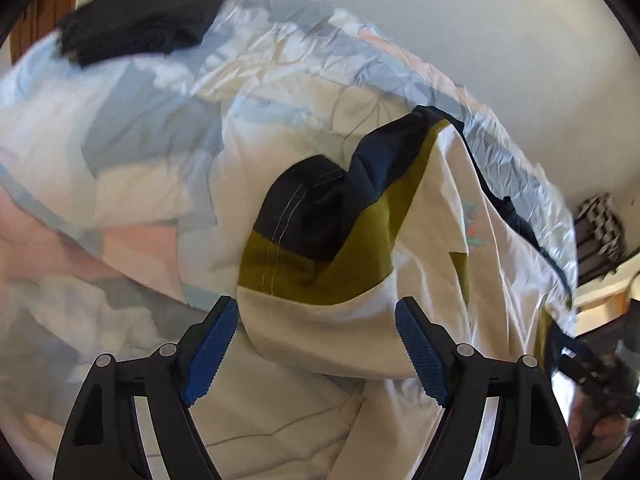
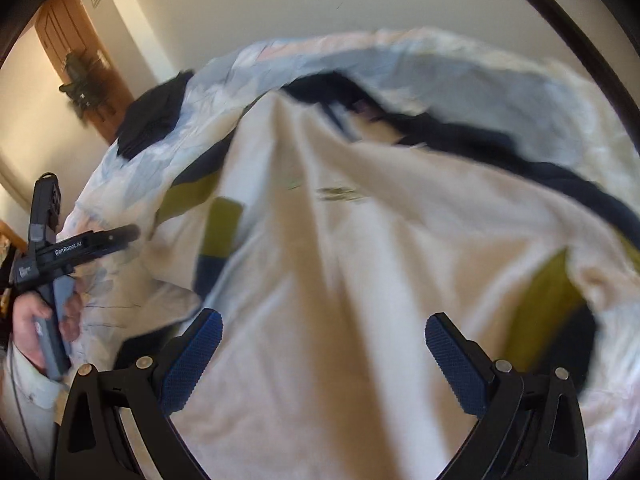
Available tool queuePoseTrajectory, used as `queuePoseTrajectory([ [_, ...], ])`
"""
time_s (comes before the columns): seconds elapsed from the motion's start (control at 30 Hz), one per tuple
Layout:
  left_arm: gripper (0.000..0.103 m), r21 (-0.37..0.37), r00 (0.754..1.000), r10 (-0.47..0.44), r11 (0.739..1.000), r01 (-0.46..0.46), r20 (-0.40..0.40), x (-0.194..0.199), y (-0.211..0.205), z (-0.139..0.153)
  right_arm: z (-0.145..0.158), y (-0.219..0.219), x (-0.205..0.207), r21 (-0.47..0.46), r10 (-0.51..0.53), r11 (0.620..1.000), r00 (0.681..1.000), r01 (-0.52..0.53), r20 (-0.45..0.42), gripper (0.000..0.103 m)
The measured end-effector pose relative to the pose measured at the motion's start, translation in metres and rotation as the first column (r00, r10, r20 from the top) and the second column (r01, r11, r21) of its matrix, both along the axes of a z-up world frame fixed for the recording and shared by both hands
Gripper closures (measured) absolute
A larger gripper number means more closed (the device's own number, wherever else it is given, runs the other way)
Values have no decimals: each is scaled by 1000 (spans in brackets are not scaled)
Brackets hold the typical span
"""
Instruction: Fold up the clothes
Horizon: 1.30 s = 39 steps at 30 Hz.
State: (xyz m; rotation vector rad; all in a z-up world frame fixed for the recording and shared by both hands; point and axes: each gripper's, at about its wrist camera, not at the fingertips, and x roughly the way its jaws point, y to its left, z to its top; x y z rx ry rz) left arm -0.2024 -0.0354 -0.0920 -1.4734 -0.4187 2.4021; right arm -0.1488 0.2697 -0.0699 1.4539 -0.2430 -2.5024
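Note:
A white T-shirt with olive and navy sleeve bands (image 1: 432,240) lies spread on the patterned bedspread (image 1: 160,128). In the left wrist view its left sleeve (image 1: 304,248) is folded inward, just ahead of my left gripper (image 1: 316,316), whose blue pads stand wide apart above the cloth with nothing pinched. In the right wrist view the shirt body (image 2: 328,248) fills the middle, blurred by motion. My right gripper (image 2: 324,332) hovers over it with its jaws wide apart, holding nothing. The other handheld gripper (image 2: 72,248) and the hand holding it show at the left edge.
A folded dark garment (image 1: 140,20) sits on the far part of the bed, seen also as the dark garment (image 2: 152,120) in the right wrist view. A plain wall (image 1: 480,20) runs behind the bed. A wooden door (image 2: 76,56) stands at the far left.

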Motion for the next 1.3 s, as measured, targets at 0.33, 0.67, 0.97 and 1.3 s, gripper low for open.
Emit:
queuePoseTrajectory([
  [0.33,23,-191,999,-27,981,22,-25,2,-44,33,-6,-172,6,274,230,947,948,-166,-220,5],
  [0.67,23,-83,999,46,995,-46,-11,13,-118,59,-45,-266,8,605,394,776,886,-178,-244,13],
  [0.97,23,-8,995,81,997,-81,50,18,-130,54,-56,-271,-1,703,388,687,911,-185,-139,18],
  [1.3,22,120,989,-81,991,66,120,18,-55,5,31,-18,37,117,-48,990,967,80,-252,0],
])
